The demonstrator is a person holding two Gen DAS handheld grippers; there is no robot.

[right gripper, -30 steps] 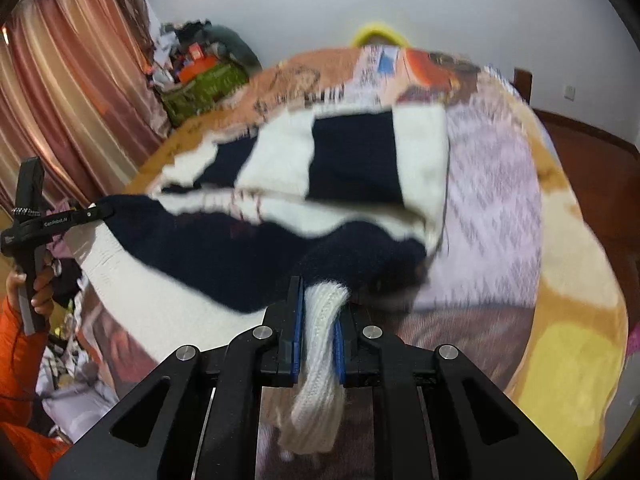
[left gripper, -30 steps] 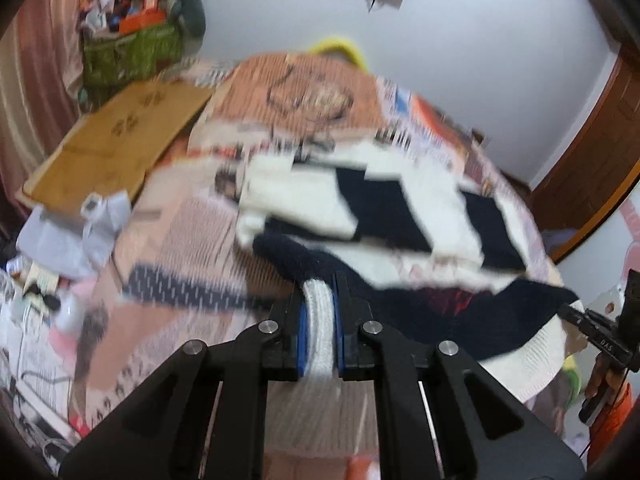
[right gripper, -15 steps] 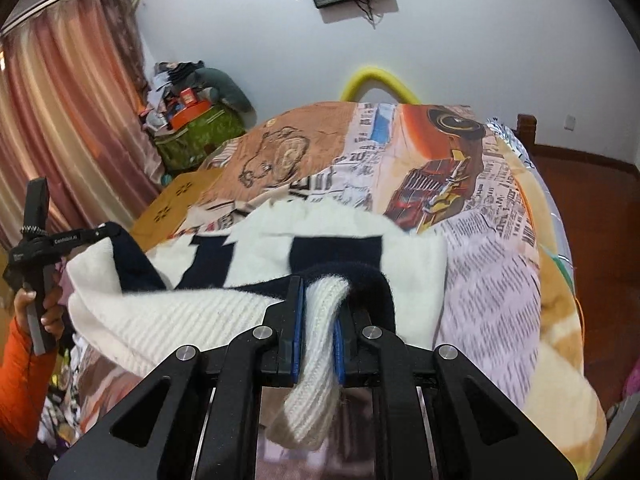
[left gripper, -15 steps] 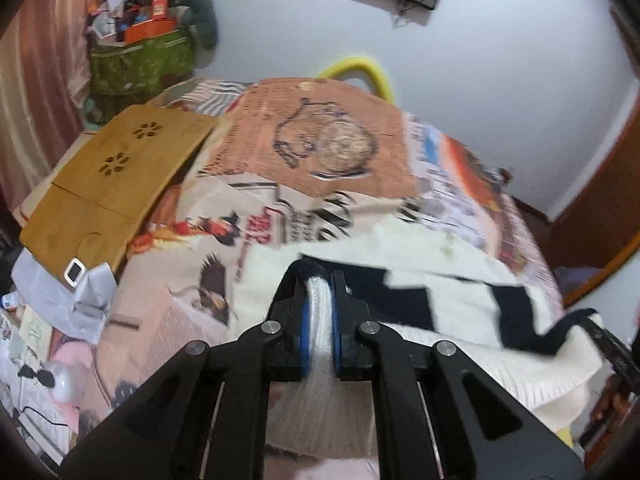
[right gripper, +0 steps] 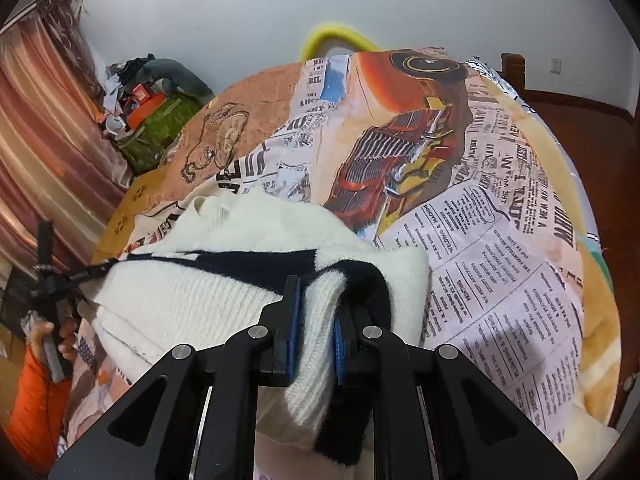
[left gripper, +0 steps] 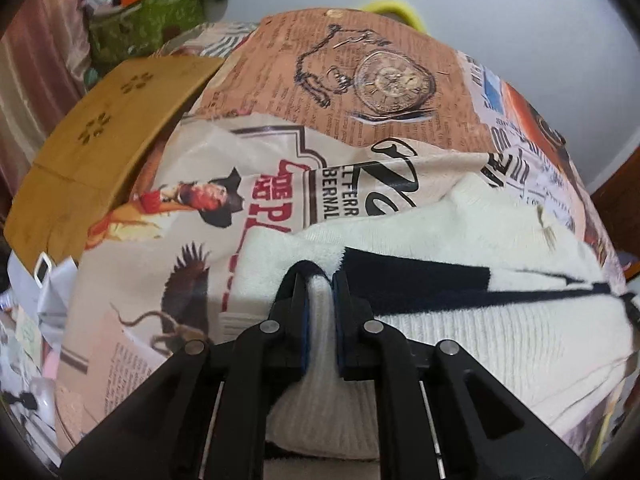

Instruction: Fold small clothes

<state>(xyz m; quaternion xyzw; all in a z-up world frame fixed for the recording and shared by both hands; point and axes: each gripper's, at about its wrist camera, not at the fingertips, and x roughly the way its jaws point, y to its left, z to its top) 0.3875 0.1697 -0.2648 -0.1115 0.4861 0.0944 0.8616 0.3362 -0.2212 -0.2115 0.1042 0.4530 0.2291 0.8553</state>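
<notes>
Sweater (left gripper: pixel 500 332) now folded over, cream-navy knit; both jaws pinching ribbed hem.

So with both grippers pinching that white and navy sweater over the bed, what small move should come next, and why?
Probably lower the held edge onto the layer beneath and only then let go. The left gripper and right gripper are each clamped on a ribbed edge of the sweater, which is already doubled over on the bedspread, so the fold looks nearly laid.
</notes>
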